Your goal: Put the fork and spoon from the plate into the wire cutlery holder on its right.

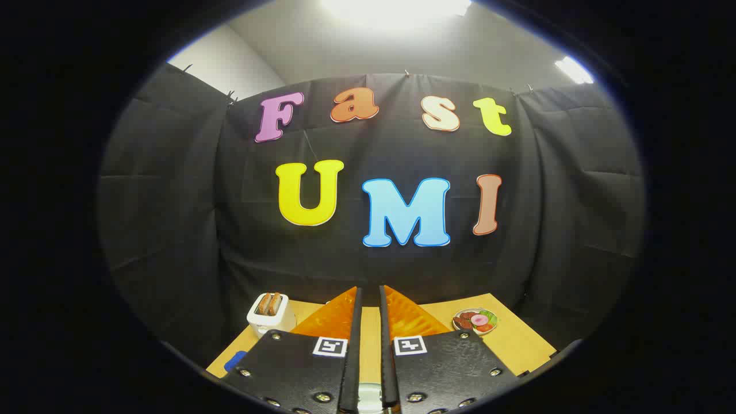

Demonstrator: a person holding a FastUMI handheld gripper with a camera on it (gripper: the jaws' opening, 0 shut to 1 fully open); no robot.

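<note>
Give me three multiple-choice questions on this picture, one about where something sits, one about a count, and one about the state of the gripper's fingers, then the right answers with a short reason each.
1. Where is the white toaster?
A. On the wooden table, beyond the fingers and to their left
B. Between the fingers
C. Beside the small plate of food

2. How many slices of toast stand in the toaster?
A. None
B. Two
C. Four

3. How do the fingers of the gripper stand?
A. Spread wide
B. Clamped on the toaster
C. Nearly together, with a narrow gap and nothing between them

Answers:
1 A: it sits at the table's far left, while the small plate of food is far right.
2 B: two brown slices poke from its top.
3 C: just a thin strip of table shows between the fingers.
</note>
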